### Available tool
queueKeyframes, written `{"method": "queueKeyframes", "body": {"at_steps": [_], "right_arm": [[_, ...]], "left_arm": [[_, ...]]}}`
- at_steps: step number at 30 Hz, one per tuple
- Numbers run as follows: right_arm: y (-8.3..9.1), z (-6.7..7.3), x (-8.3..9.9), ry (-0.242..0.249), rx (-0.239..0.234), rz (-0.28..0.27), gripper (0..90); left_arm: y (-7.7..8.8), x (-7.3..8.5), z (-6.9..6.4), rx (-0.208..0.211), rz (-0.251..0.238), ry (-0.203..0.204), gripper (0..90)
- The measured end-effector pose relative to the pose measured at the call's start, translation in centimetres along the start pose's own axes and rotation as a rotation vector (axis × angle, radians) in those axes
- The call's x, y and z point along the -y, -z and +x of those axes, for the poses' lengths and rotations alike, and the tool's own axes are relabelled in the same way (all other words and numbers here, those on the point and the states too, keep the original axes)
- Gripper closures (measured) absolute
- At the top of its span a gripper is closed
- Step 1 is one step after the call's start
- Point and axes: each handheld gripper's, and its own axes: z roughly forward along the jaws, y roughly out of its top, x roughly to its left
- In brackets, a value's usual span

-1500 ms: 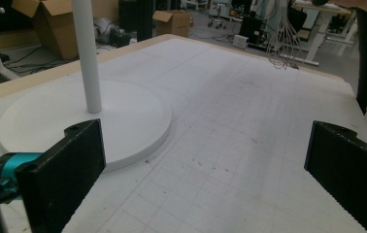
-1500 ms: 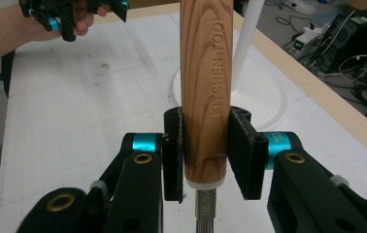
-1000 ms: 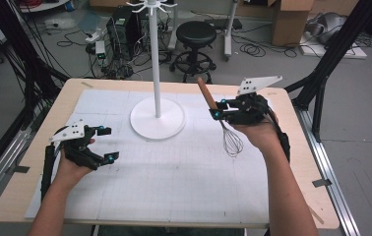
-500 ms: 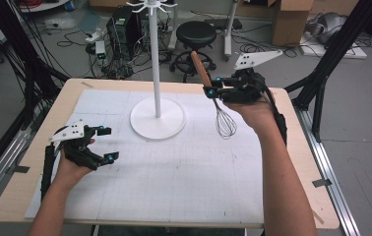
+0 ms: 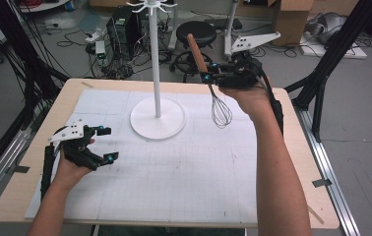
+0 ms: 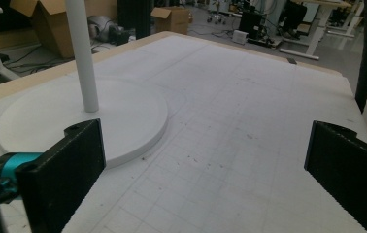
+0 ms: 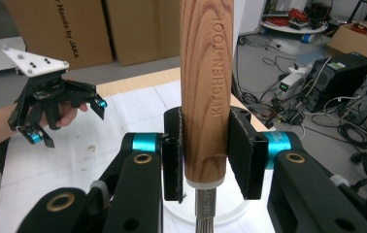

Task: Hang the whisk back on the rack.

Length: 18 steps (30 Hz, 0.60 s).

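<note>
Whisk (image 5: 213, 88) clamped by wooden handle in right gripper (image 5: 208, 77), raised above mat (image 5: 199, 167), wires hanging down, just right of stand (image 5: 157, 117). Handle stamped KITCHEN TOOL. Left gripper (image 5: 106, 143) low over mat's left side, jaws spread wide, nothing between them, facing stand's base.
</note>
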Motion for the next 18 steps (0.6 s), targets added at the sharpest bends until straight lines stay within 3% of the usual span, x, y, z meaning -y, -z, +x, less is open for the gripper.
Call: {"method": "queueKeyframes", "body": {"at_steps": [18], "right_arm": [[-0.9, -0.5, -3.0, 0.004, -0.001, -0.036, 69.8]], "left_arm": [[-0.1, 0.0, 0.0, 0.001, 0.007, -0.003, 1.7]]}}
